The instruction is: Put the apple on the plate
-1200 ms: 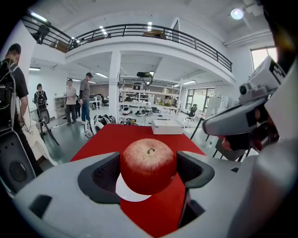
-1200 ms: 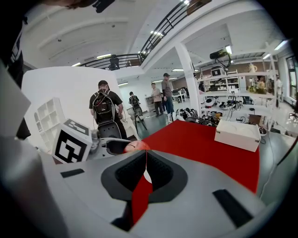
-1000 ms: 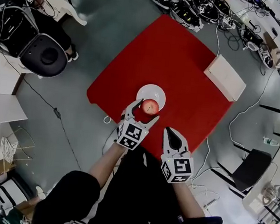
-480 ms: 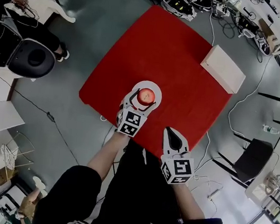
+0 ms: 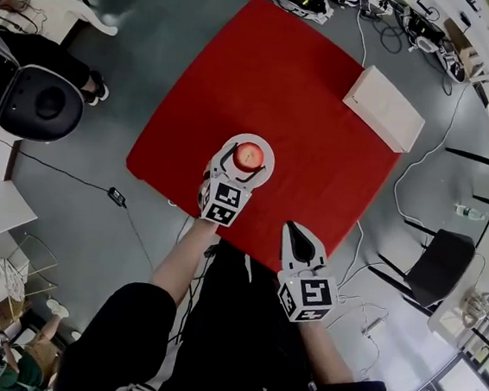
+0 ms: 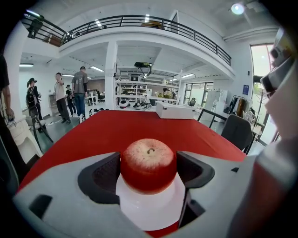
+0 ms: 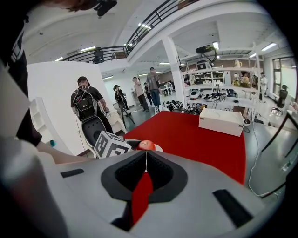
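Red apple (image 6: 148,162), stem end up, sits squarely between the pads of your left gripper (image 5: 245,163). Both jaws press its flanks, so the grip is firm. Directly under it is the white plate (image 6: 150,211), and the fruit's underside looks to meet the dish. Whether it rests there or hangs a hair above, neither view settles. The coming move turns on that vertical line of apple over plate centre. The apple is already centred, so you likely only need to ease it down if there's any gap, then part the jaws sideways. Being round, it may roll if one pad drags as it lets go.

Your right gripper (image 7: 145,169) is pinched together on nothing and held back by the table's near edge, well apart from the plate. The left one alone does this job.

The plate stands near the front of a table under a red cloth (image 5: 307,93), with a white box (image 5: 384,108) at the far right corner. Around you is a grey floor, trailing cables, a black chair (image 5: 432,266), and people standing off to the left.
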